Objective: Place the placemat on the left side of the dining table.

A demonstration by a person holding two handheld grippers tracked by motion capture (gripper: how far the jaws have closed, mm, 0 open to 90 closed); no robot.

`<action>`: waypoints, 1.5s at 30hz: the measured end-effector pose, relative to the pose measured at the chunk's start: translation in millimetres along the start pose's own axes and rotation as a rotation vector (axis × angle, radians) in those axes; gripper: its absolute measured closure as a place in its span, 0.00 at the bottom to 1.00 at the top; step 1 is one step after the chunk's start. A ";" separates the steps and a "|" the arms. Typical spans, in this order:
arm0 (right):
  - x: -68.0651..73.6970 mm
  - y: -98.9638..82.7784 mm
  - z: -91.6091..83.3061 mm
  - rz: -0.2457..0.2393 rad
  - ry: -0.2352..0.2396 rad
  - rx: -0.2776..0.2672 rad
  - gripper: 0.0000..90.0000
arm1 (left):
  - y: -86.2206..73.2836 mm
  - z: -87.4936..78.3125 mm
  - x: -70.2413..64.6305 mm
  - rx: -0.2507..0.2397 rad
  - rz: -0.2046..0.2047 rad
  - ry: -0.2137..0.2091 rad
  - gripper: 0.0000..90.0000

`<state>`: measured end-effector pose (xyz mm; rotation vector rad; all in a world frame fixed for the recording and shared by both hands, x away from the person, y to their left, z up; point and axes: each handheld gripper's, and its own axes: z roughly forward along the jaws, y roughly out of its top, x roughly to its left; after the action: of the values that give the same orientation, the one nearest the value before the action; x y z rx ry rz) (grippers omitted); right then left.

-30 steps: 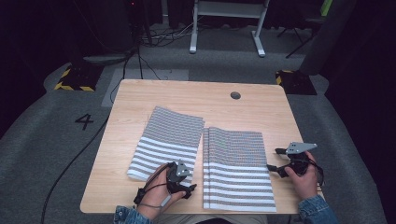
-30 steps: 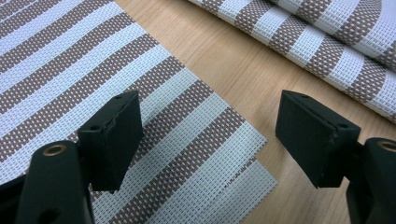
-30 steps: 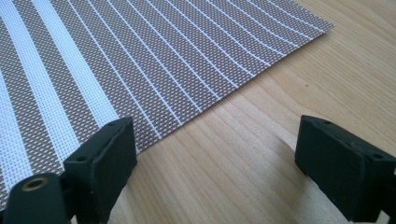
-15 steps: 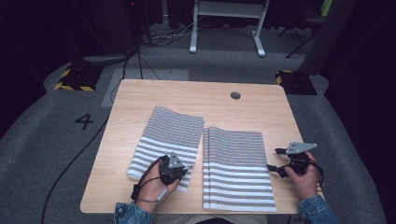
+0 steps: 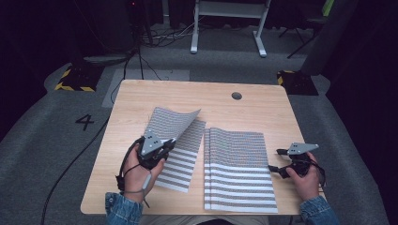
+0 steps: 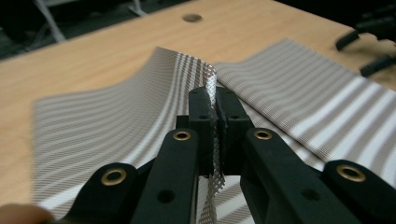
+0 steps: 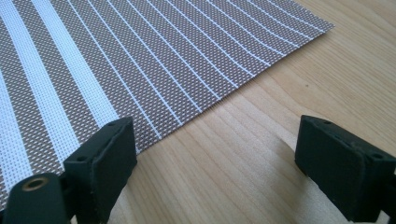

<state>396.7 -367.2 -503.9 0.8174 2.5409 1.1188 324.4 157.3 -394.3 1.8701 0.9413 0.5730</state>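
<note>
A light wooden bench takes up the middle of the high view, with two striped woven mats lying side by side on it. The left mat sits left of centre, and the right mat lies flat just beside it, reaching toward the lower edge of the bench. A small round hole shows in the bench top toward the upper right.

The left gripper, held in the left hand at the lower left of the high view, is clenched on the left mat's edge. In the left gripper view the left gripper has its two black jaws pressed together with the mesh edge of the left mat pinched between them. The mat's far corner curls up off the bench in the high view, and in the left gripper view the mat rises in a curve toward the jaws.

The right gripper, held in the right hand, rests at the lower right of the high view, just beside the right mat's edge. In the right gripper view the right gripper is spread wide with bare wood between the jaws; the left jaw overlaps the edge of the right mat, and nothing is held.
</note>
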 end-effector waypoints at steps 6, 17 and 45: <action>0.0 0.0 0.0 0.000 0.000 0.000 0.14 | 6.9 -23.5 22.0 -0.072 -0.020 0.092 0.96; 0.0 0.0 0.0 0.000 0.000 0.000 0.14 | -3.1 -73.7 70.1 -0.162 -0.106 0.314 0.96; -0.1 0.0 0.0 -0.001 0.000 0.000 0.14 | -9.4 -20.3 46.8 0.008 -0.151 0.217 0.36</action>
<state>396.7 -367.2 -503.9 0.8167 2.5413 1.1181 334.4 208.3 -393.5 1.7498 1.2171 0.6893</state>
